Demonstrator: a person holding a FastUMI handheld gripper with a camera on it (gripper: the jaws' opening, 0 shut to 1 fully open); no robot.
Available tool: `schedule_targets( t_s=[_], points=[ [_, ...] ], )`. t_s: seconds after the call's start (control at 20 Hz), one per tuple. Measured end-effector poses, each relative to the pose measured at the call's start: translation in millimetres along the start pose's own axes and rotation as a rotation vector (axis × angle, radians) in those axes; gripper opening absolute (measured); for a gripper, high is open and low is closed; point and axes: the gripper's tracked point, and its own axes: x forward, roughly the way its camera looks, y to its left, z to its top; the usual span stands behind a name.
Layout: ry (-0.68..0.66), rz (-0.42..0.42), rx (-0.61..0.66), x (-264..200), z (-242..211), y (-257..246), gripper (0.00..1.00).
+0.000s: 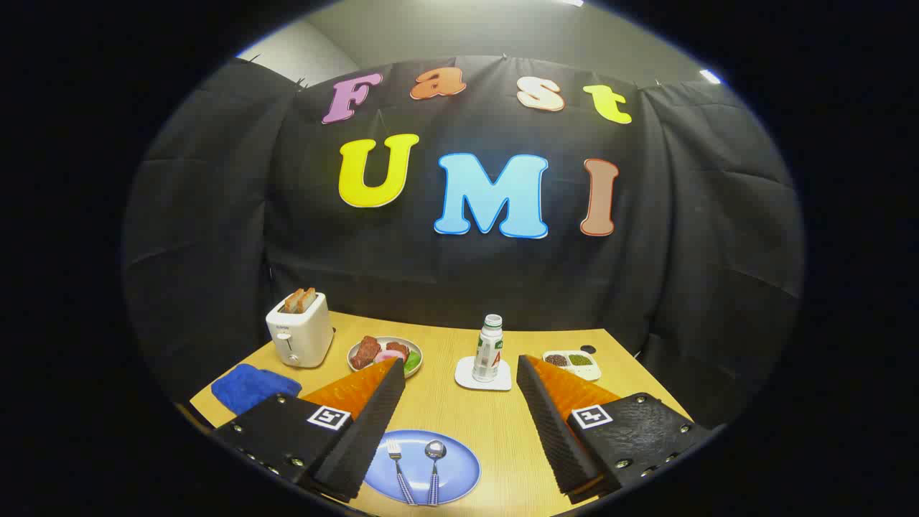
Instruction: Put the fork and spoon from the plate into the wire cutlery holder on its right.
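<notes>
A blue plate (463, 463) lies on the wooden table (495, 420), low between my fingers and nearer the left one. On it a fork (394, 454) and a spoon (434, 452) lie side by side, fork on the left, heads pointing away from me and handles patterned blue and white. My gripper (459, 365) is open and held above the table, its fingers spread wide with nothing between them. The left finger (373, 416) overlaps the plate's left rim.
At the back left stands a white toaster (300, 332) holding toast, with a blue cloth (251, 385) in front of it. A plate of food (385, 353), a bottle (490, 350) on a white coaster (467, 377), and a small white dish (574, 364) sit beyond the fingertips.
</notes>
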Motion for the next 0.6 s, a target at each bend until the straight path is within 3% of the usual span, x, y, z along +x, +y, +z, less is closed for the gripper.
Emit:
schedule_targets(
  t_s=[0.6],
  points=[
    [-0.019, 0.001, -0.010, 1.5, 1.9, 1.1, 0.96]
  ],
)
